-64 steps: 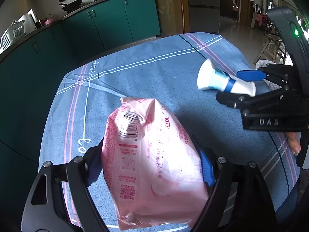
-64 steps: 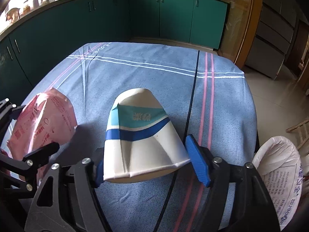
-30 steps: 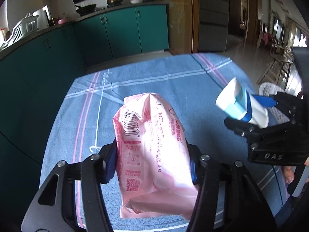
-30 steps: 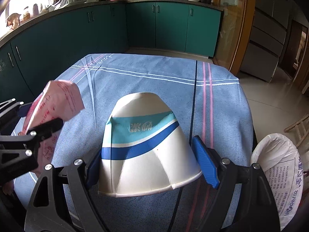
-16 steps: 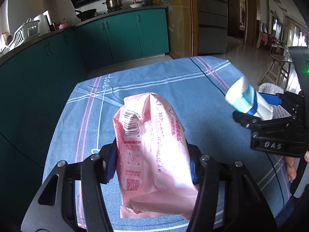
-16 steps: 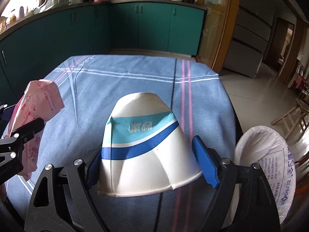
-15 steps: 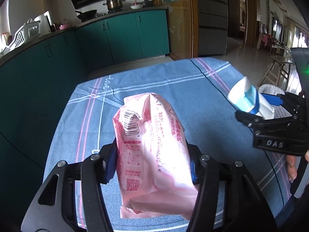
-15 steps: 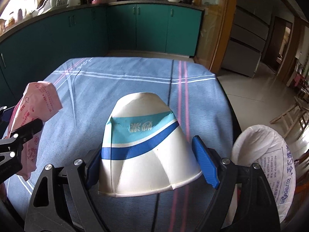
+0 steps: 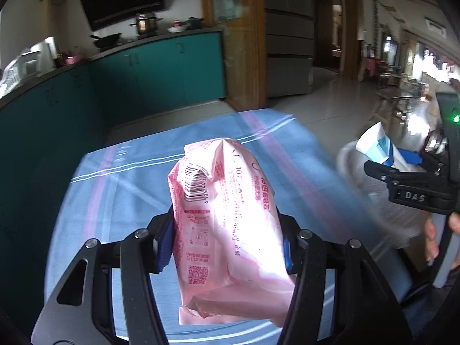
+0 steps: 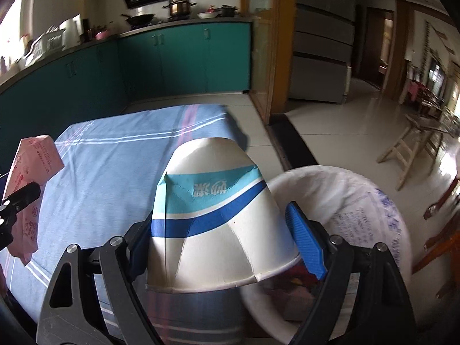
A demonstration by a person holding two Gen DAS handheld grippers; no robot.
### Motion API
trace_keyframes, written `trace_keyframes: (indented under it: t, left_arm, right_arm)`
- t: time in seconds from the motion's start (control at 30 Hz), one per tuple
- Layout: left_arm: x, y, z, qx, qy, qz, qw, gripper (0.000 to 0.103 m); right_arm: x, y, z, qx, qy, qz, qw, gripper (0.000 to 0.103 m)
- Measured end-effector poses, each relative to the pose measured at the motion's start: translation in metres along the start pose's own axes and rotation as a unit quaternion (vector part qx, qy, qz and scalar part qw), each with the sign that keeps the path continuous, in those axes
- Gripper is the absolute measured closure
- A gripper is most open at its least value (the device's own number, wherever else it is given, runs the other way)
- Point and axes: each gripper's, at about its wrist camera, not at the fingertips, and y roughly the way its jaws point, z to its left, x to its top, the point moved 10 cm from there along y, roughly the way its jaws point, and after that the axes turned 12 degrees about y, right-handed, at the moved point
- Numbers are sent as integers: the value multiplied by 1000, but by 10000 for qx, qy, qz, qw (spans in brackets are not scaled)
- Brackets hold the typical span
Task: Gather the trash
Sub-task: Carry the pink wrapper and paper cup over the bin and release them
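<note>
The left claw (image 9: pixel 224 247) is clenched on a pink plastic packet (image 9: pixel 227 230), its blue pads pressed into both sides of the packet's lower half, so the packet stands nearly upright with its barcode facing the left wrist camera and its crimped top edge pointing away. It hangs in the air above the counter (image 9: pixel 120 178), which is draped in a blue cloth with pink and white stripes. The right claw (image 10: pixel 227 247) grasps a crumpled white paper cup (image 10: pixel 212 218) with a light-blue and dark-blue band; the cup's wide mouth faces the right wrist camera and its narrow base points away, squeezed flat between the blue pads. Taking the counter as the landmark: the cup is held at the counter's right edge, partly over the cloth and partly over a white sack-lined trash bin (image 10: pixel 371 218) that stands on the floor just beside that edge. Some dark and reddish scraps show inside the bin below the right pad, too hidden to identify. The packet appears in the right wrist view off the counter's left side (image 10: pixel 31 184). Beyond the counter's far end run teal kitchen cabinets (image 10: pixel 184 57) with a pot and a wok on top, and a wooden stool (image 10: pixel 408 146) stands on the tiled floor well to the counter's right.
</note>
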Motion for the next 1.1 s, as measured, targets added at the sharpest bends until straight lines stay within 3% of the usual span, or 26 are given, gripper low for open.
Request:
trace_keyframes:
  t: [0.13, 0.27, 0.33, 0.5, 0.6, 0.83, 1.1]
  left_arm:
    - [43, 5, -58, -393, 247, -214, 9987, 46]
    - [78, 18, -117, -857, 421, -321, 9949, 46]
    - [91, 30, -149, -1103, 442, -283, 9925, 46]
    - [96, 64, -216, -1495, 698, -24, 9863, 45]
    - [87, 85, -245, -1499, 961, 219, 9838, 39]
    - [70, 89, -228, -1216, 851, 272, 9886, 18]
    - [70, 57, -162, -424, 495, 1, 9979, 11]
  right_arm:
    - [13, -21, -65, -373, 471, -292, 9978, 20]
    - [21, -50, -136, -1017, 918, -739, 9878, 20]
    - [20, -57, -157, -1094, 1102, -812, 9845, 20]
    - [13, -59, -198, -1478, 1472, -758, 9751, 20]
    - [8, -54, -207, -1547, 1638, -620, 9723, 20]
    - [7, -44, -191, -1341, 1453, -509, 9789, 20]
    - [7, -41, -169, -1318, 1194, -485, 9829, 17]
